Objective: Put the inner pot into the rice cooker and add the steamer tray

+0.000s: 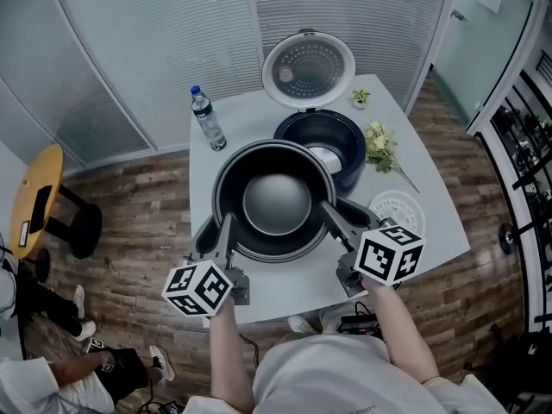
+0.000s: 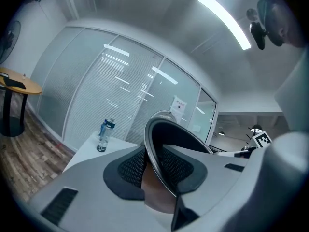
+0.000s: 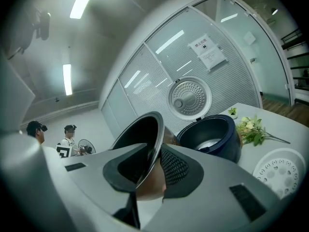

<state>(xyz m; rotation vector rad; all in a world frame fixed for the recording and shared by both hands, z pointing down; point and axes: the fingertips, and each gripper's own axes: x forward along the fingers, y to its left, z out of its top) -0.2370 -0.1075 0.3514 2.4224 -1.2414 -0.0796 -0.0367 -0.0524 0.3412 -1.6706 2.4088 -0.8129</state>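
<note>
We've got the left gripper (image 1: 226, 229) and right gripper (image 1: 331, 216) both pinching opposite rim edges of the round dark metal inner pot (image 1: 276, 201), held near the open navy rice cooker (image 1: 332, 136); it's stiff and probably slick.

Left hand-held gripper (image 2: 155, 170) clamped on inner pot (image 2: 183, 138) rim, seen edge-on; mesh pads (image 2: 129, 169) press either side of the wall. Water bottle (image 2: 104, 135) w/ blue label upright on white worktop (image 2: 89, 153) at left, glass partition (image 2: 96, 91) w/ blinds behind. Yellow round table (image 2: 19, 85) far left.
</note>
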